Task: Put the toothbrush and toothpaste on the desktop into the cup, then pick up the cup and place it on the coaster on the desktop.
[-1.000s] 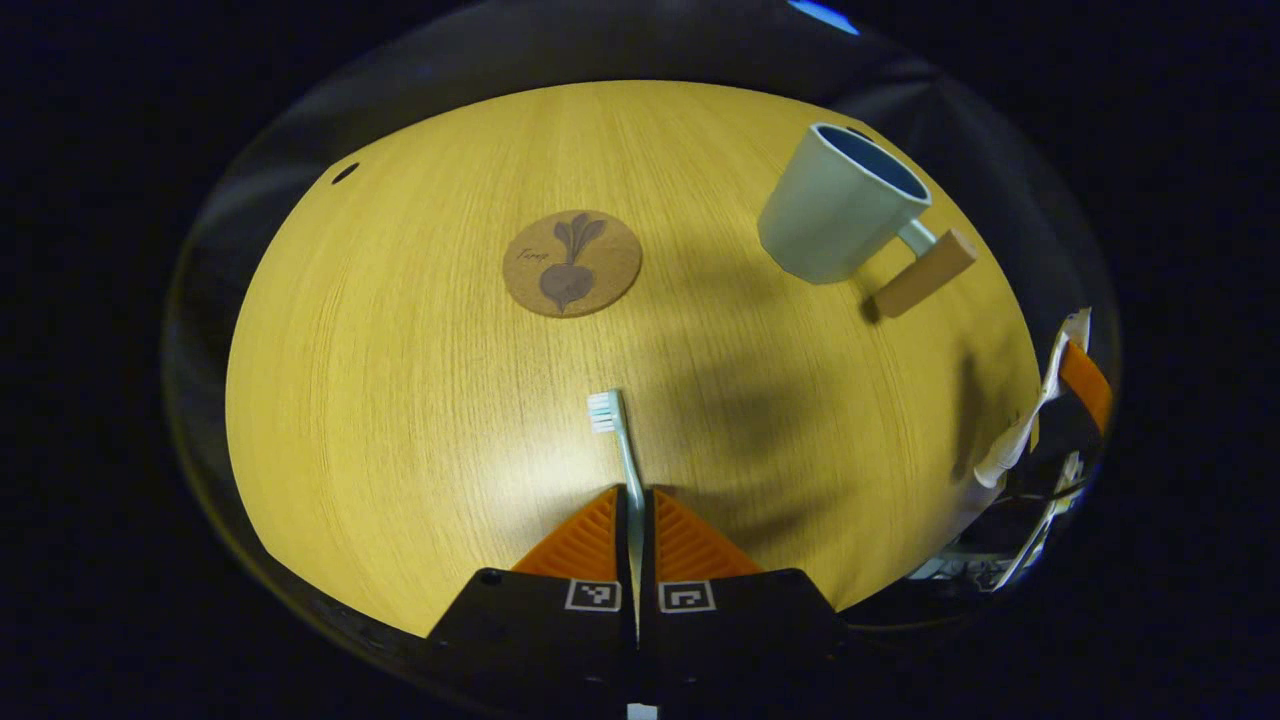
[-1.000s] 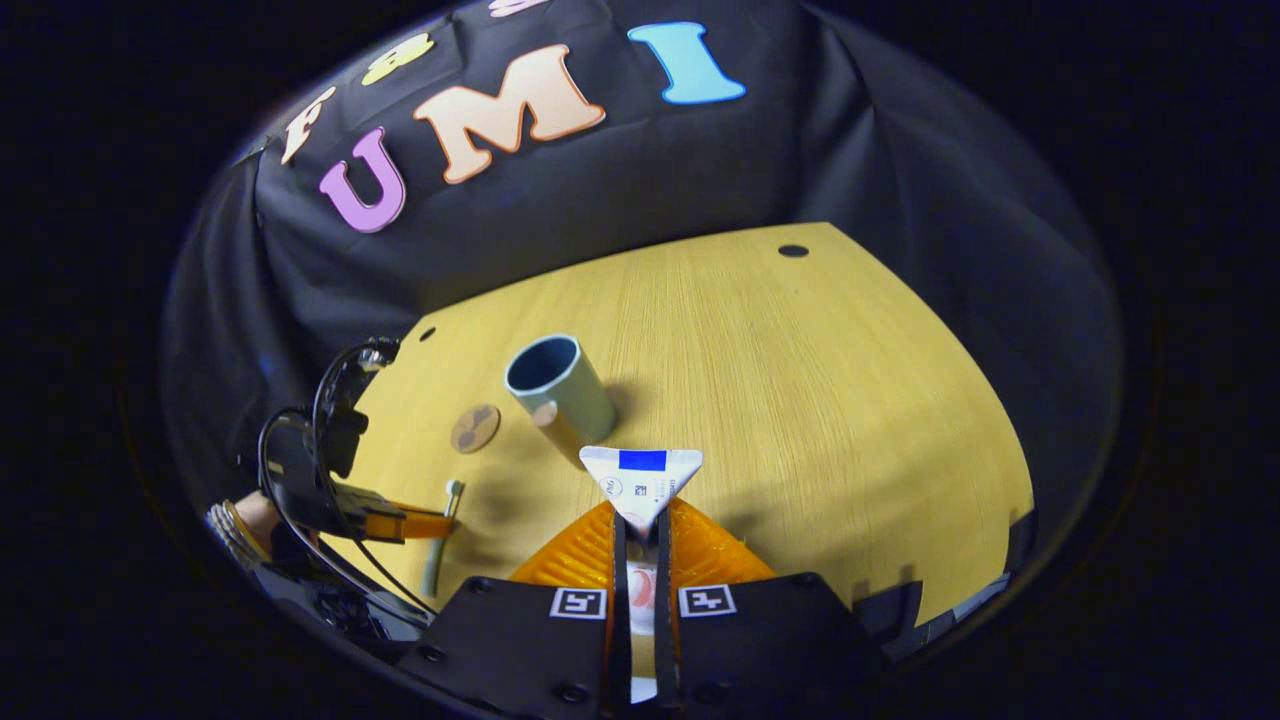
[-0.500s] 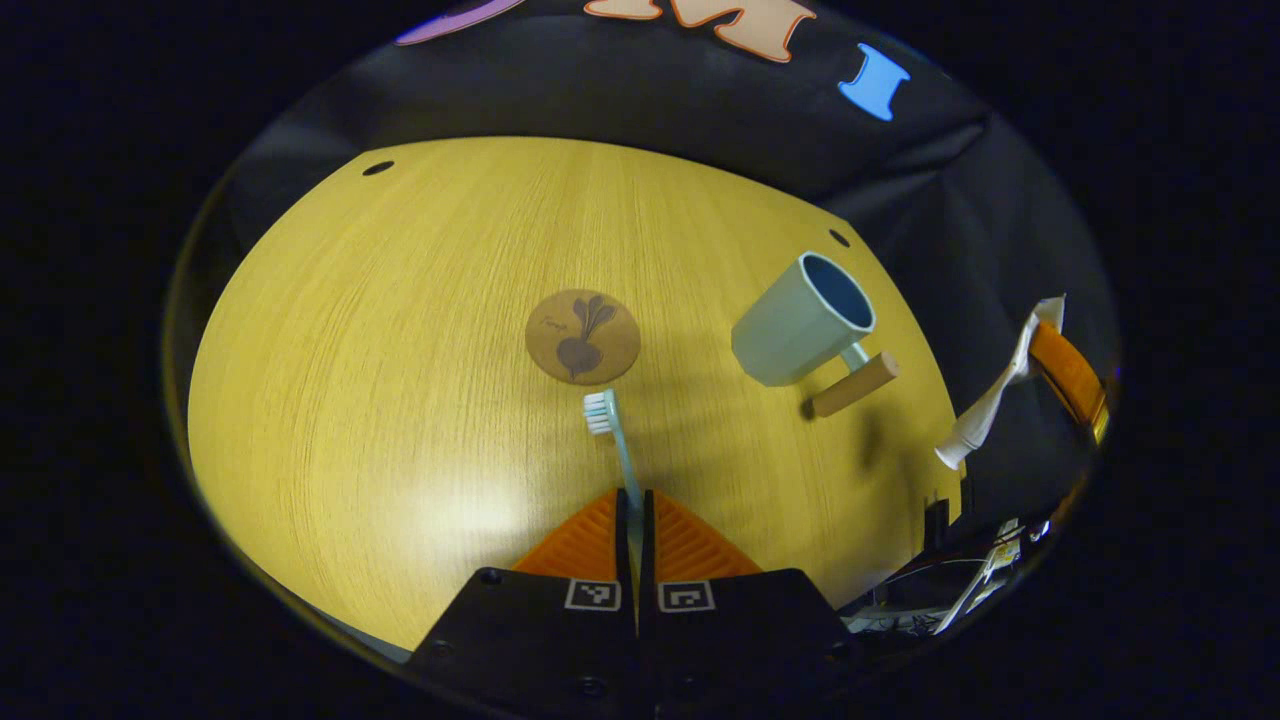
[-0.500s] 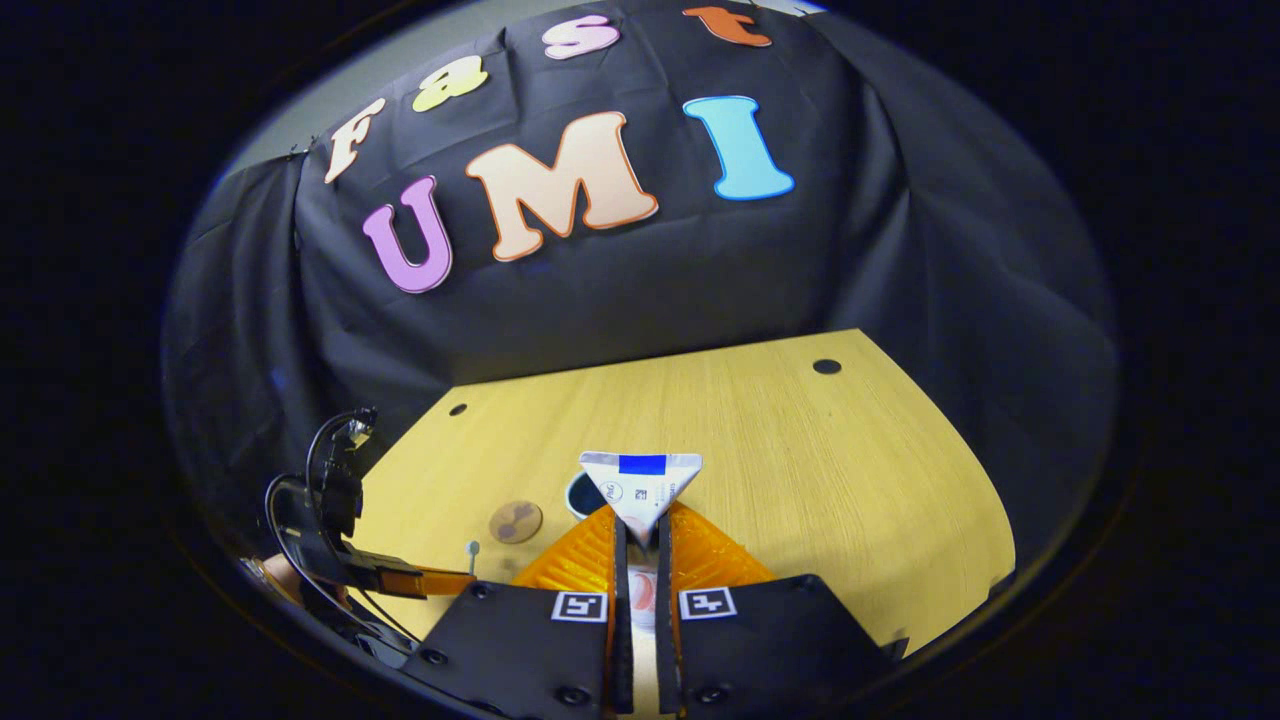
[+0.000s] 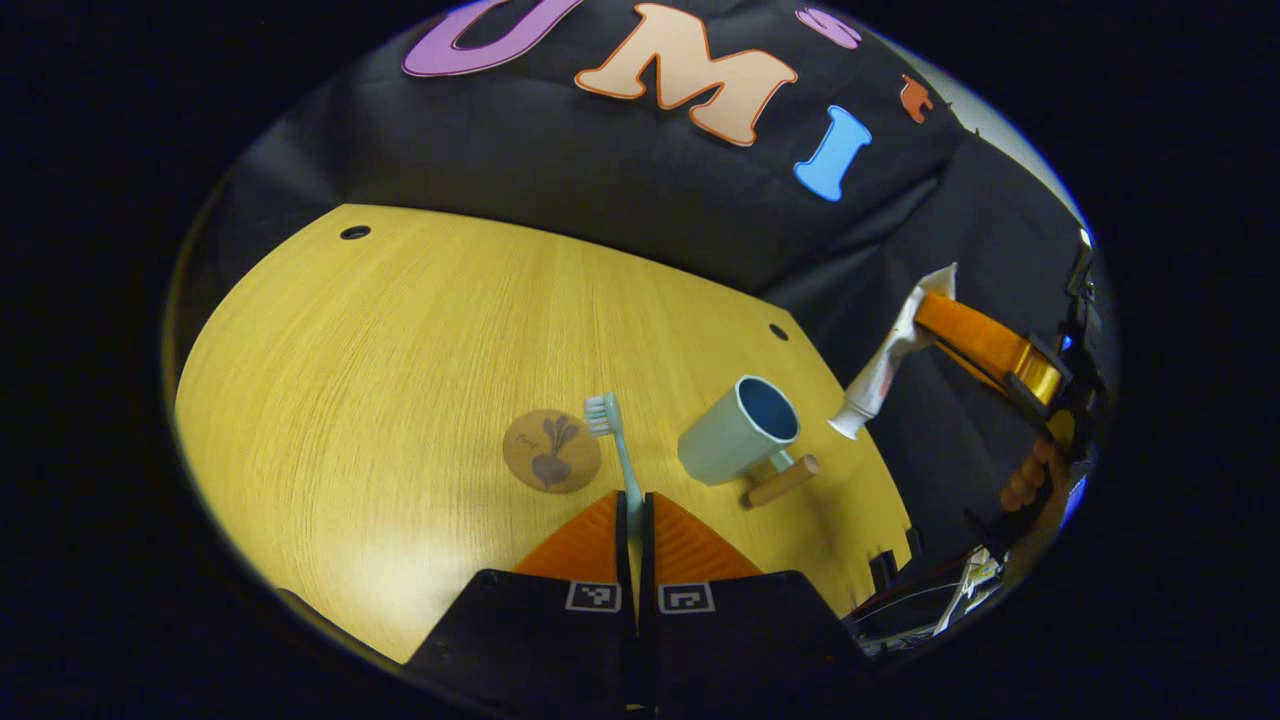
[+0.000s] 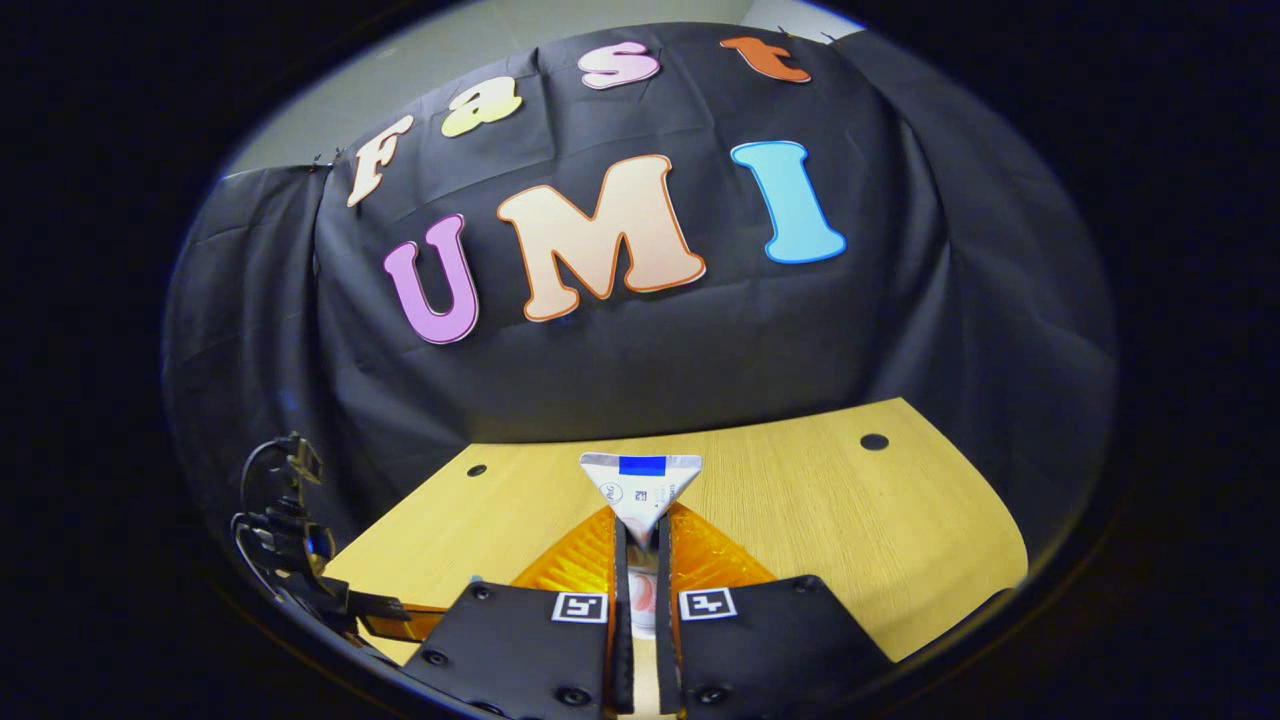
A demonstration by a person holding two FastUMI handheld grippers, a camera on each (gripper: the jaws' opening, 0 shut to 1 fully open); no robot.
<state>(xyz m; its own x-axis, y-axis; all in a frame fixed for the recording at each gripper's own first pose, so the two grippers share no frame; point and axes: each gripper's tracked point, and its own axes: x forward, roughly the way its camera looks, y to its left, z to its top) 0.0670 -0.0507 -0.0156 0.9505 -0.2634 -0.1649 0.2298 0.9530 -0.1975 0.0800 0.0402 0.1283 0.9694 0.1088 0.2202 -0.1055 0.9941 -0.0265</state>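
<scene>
in the left gripper view the wooden desktop (image 5: 400, 330) carries the round coaster (image 5: 551, 450) and, well to its right, the upright pale cup (image 5: 738, 444) with its wooden handle (image 5: 783, 481), nothing lying between them; the left gripper (image 5: 637, 500) is closed tight on the toothbrush (image 5: 618, 452), whose bristle head rises just beside the coaster. that view also catches the right gripper (image 5: 925, 318) and the hand (image 5: 1030, 480) carrying it, lifted above the cup's right side with the toothpaste (image 5: 880, 365) hanging cap-down. in the right gripper view both fingers clamp the tube's flat crimped end, and the left gripper sits low at the left edge.
</scene>
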